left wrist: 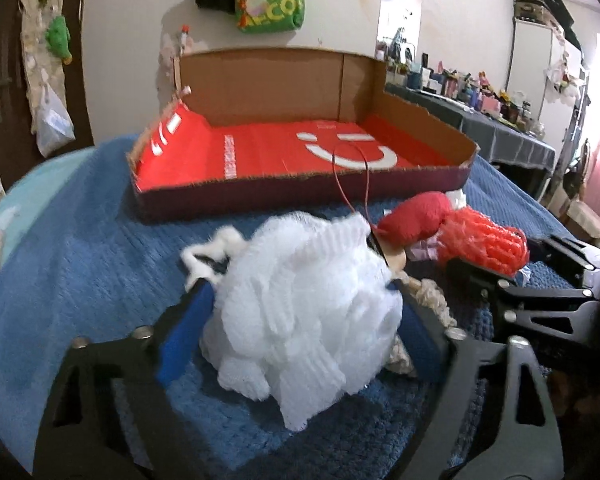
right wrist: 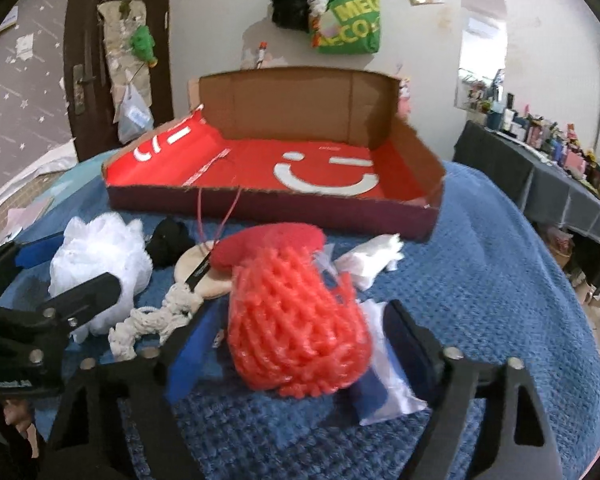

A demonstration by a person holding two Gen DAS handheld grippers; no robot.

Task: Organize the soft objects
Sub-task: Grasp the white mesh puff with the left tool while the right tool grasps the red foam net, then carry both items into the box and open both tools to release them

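Observation:
A shallow cardboard box [left wrist: 300, 196] with a red printed floor sits on the blue blanket; it also shows in the right wrist view [right wrist: 268, 204]. My left gripper [left wrist: 300, 304] is shut on a white mesh bath puff [left wrist: 300, 320], its blue pads pressing both sides; the puff rests low on the blanket. My right gripper [right wrist: 300, 320] is shut on an orange-red foam net [right wrist: 300, 320], seen in the left wrist view [left wrist: 484, 244]. Behind it lie a red plush piece [right wrist: 268, 246], a beige round pad [right wrist: 204, 276], a knotted rope [right wrist: 156, 320], a black soft item [right wrist: 168, 240] and white cloth [right wrist: 372, 260].
The blue blanket [right wrist: 480, 280] covers a bed. A wall with a hanging green bag [right wrist: 348, 20] stands behind the box. A dark-covered table [right wrist: 540, 176] crowded with small items stands at the right. A clear plastic bag [right wrist: 392, 392] lies under the net.

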